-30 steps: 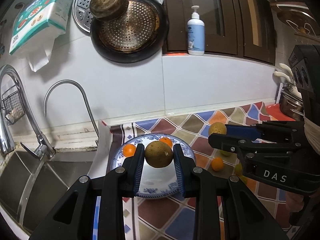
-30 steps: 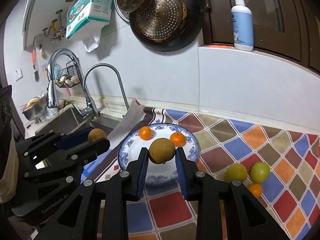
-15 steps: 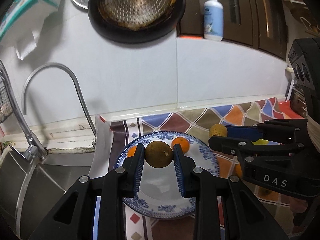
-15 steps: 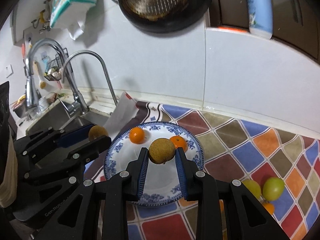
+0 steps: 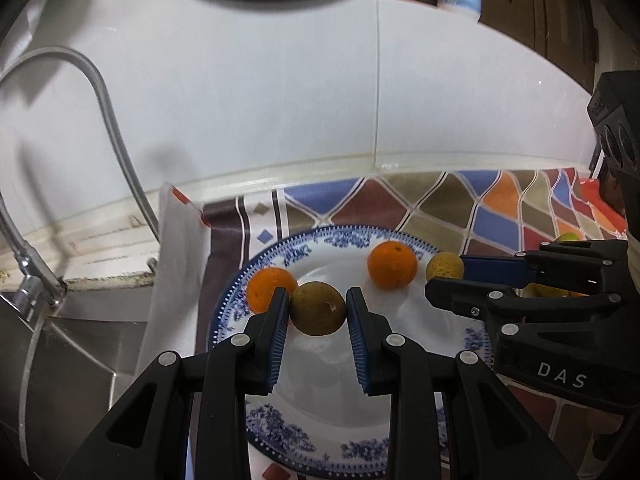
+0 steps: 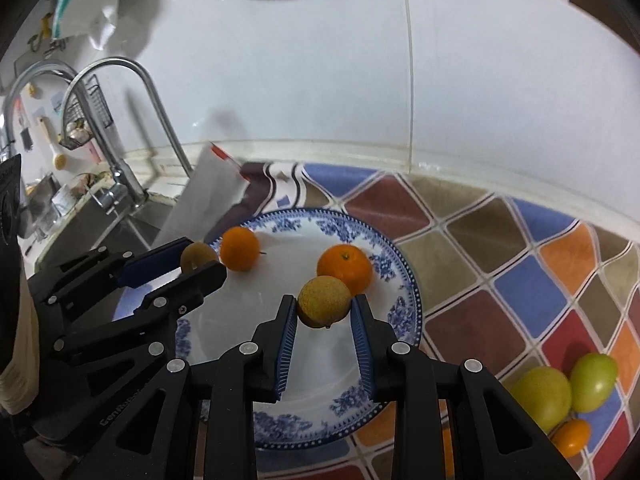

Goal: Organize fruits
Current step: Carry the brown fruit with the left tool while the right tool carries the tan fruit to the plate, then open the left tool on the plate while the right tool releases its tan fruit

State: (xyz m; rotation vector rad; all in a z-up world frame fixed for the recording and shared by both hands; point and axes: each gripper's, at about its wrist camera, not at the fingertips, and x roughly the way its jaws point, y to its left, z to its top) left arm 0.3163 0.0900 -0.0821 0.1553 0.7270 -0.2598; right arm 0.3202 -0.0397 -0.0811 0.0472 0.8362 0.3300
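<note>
Patterned countertop (image 6: 500, 264), blue-rimmed plate (image 6: 404, 280), two green fruits (image 6: 542, 396), small orange (image 6: 570, 436)

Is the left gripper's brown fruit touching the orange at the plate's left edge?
Cannot tell. In the left wrist view the left gripper's finger covers the spot between brown fruit and orange.

There are two oranges (image 6: 239, 249) (image 6: 345, 268) on one plate (image 6: 404, 280), two brown fruits (image 6: 324, 302) (image 6: 198, 257), two green fruits (image 6: 541, 397) (image 6: 593, 381), one small orange fruit (image 6: 571, 437), two taps (image 6: 132, 128) (image 6: 24, 92).
</note>
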